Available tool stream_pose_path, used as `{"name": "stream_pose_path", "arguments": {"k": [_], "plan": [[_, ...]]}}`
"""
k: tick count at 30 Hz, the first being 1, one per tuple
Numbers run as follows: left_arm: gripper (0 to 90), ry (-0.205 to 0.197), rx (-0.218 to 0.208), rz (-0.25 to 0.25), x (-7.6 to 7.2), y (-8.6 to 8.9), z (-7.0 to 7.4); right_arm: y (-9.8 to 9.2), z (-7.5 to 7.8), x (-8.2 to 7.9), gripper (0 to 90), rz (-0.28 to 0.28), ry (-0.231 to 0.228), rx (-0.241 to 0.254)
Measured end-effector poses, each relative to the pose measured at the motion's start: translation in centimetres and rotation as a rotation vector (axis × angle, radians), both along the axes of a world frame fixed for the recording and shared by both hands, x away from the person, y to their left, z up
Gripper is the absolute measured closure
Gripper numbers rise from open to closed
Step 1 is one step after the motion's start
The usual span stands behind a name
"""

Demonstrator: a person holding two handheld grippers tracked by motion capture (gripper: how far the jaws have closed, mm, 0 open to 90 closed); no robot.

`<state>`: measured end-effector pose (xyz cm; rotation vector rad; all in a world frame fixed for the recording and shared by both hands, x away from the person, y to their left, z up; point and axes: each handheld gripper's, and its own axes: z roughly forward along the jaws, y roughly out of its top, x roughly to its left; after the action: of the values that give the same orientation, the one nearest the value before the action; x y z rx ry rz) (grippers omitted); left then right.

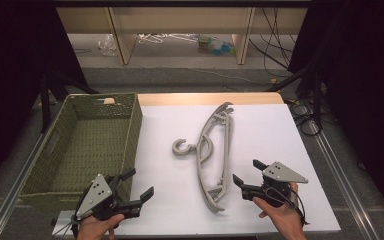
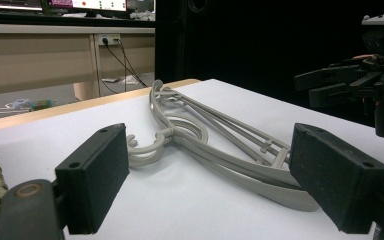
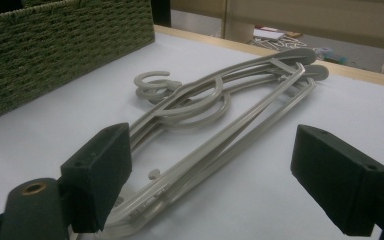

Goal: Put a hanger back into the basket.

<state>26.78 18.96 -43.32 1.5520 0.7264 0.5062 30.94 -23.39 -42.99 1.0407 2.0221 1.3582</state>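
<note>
A stack of grey plastic hangers [image 1: 214, 155] lies flat in the middle of the white table [image 1: 260, 130], hooks pointing left toward the basket. My left gripper [image 1: 138, 184] stands open near the table's front edge, to the left of the hangers [image 2: 215, 150], nothing between its jaws. At the hangers' near end, just to its right, my right gripper [image 1: 246, 172] is open and empty too. The right gripper view looks along the hangers [image 3: 215, 115], whose near end lies under the left jaw. The right gripper [image 2: 330, 82] also appears far off in the left gripper view.
A green woven basket [image 1: 130, 135] stands on the table's left side, empty, right beside my left gripper; its wall [image 3: 65, 45] shows in the right gripper view. Wooden shelf legs and loose cables lie on the floor beyond the table.
</note>
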Motion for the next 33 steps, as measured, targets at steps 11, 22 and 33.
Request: {"name": "stream_pose_path", "arguments": {"k": [11, 22, 33], "plan": [[15.9, 0.003, 0.001, 0.012, -0.1, 0.2, 0.1, 0.4, 0.0, 0.0, 17.5, 0.007, 0.014, -0.017], [15.9, 0.002, 0.004, 0.012, -0.1, 0.2, 0.1, 0.9, 0.1, 0.2, 17.4, 0.02, 0.031, -0.015], [15.9, 0.004, 0.0, 0.02, 0.0, 0.3, 0.1, 3.1, 1.2, 1.0, 16.0, 0.061, 0.078, -0.063]]}}
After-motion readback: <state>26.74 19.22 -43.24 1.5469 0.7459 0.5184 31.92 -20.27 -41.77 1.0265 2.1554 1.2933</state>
